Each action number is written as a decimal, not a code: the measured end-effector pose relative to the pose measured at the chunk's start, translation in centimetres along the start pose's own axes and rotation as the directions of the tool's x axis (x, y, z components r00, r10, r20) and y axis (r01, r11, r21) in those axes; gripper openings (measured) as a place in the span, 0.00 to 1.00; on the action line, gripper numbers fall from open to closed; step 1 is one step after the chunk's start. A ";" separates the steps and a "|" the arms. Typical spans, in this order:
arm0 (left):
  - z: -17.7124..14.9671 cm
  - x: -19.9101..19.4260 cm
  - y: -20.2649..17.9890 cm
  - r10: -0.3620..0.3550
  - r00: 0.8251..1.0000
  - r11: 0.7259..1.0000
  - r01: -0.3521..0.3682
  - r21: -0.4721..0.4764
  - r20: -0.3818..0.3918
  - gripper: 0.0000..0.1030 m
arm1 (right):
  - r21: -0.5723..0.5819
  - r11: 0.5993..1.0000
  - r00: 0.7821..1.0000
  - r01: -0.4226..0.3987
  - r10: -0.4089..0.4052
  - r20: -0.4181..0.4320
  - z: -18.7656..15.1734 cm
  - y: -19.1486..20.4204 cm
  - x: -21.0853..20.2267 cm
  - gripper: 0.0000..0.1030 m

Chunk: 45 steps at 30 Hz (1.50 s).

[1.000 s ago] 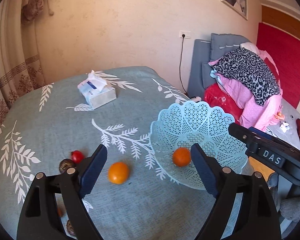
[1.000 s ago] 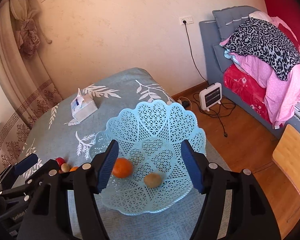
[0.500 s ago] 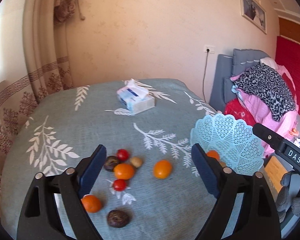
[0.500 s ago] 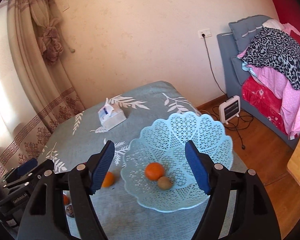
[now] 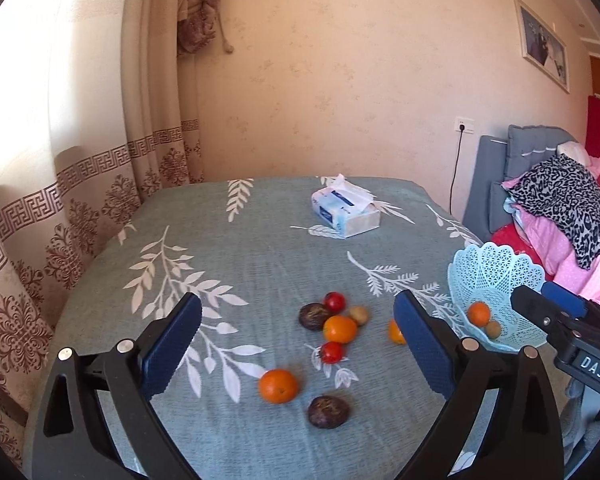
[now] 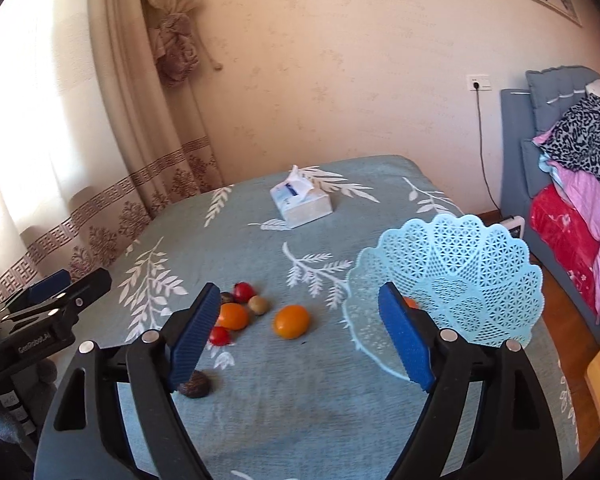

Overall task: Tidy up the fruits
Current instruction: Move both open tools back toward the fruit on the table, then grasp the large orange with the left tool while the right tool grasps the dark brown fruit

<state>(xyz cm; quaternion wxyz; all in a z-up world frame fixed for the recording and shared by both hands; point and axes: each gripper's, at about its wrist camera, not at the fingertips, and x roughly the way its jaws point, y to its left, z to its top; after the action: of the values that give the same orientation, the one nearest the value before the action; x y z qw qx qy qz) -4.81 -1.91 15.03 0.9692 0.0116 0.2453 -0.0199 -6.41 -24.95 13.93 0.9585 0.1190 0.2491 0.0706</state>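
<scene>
Teal cloth printed with white leaf sprays covers the table [image 5: 260, 240] in my left wrist view. My left gripper [image 5: 296, 344] hangs above it with its blue-padded jaws spread wide and nothing between them. Loose fruit lies scattered between the pads: an orange [image 5: 278, 386] toward 6 o'clock, a dark wrinkled fruit [image 5: 328, 412] just right of it, a small red fruit [image 5: 331, 352] above, and a tight cluster of a second orange [image 5: 340, 329], another dark fruit [image 5: 314, 316], a red fruit [image 5: 335, 301] and a small brown fruit [image 5: 358, 315]. A further orange [image 5: 394, 332] is half hidden by the right pad. At 3 o'clock stands the pale blue lattice basket [image 5: 496, 268], holding an orange [image 5: 479, 313] and a brown fruit [image 5: 493, 329]. A tissue box [image 5: 346, 212] sits at 12 o'clock on the cloth.

From my right wrist view, the right gripper [image 6: 300, 336] is likewise spread wide and holds nothing. The basket [image 6: 460, 260] lies at 3 o'clock, its orange [image 6: 410, 302] peeping past the right pad. One orange [image 6: 291, 321] rests alone between the pads; the cluster sits at 9 o'clock beside the left pad, and a dark fruit [image 6: 195, 386] lies under that pad at 7 o'clock. The tissue box [image 6: 302, 204] is at 12 o'clock.
</scene>
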 end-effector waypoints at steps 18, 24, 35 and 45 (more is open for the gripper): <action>-4.3 2.6 7.4 0.122 0.982 0.985 -0.137 -0.100 -0.142 0.94 | -0.071 0.994 0.988 -0.077 0.067 -0.136 -3.6 4.1 2.7 0.81; -5.6 4.6 6.2 0.103 0.977 0.991 -0.118 -0.070 -0.189 0.94 | -0.105 0.991 0.985 -0.088 0.071 -0.158 -4.4 5.0 3.2 0.81; -7.7 9.0 4.0 0.025 0.953 0.998 -0.042 -0.049 -0.303 0.91 | -0.106 0.991 0.982 -0.082 0.062 -0.177 -4.8 4.8 3.8 0.81; -8.8 12.2 3.5 -0.047 0.921 0.995 0.010 -0.096 -0.386 0.69 | -0.119 0.990 0.978 -0.080 0.054 -0.202 -5.4 5.0 4.6 0.81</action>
<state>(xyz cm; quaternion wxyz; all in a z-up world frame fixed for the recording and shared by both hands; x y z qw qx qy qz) 1.87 1.46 1.51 0.9005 -0.0330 0.4331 -0.0201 -5.47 -18.20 8.55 0.9316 0.0588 0.3344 0.1300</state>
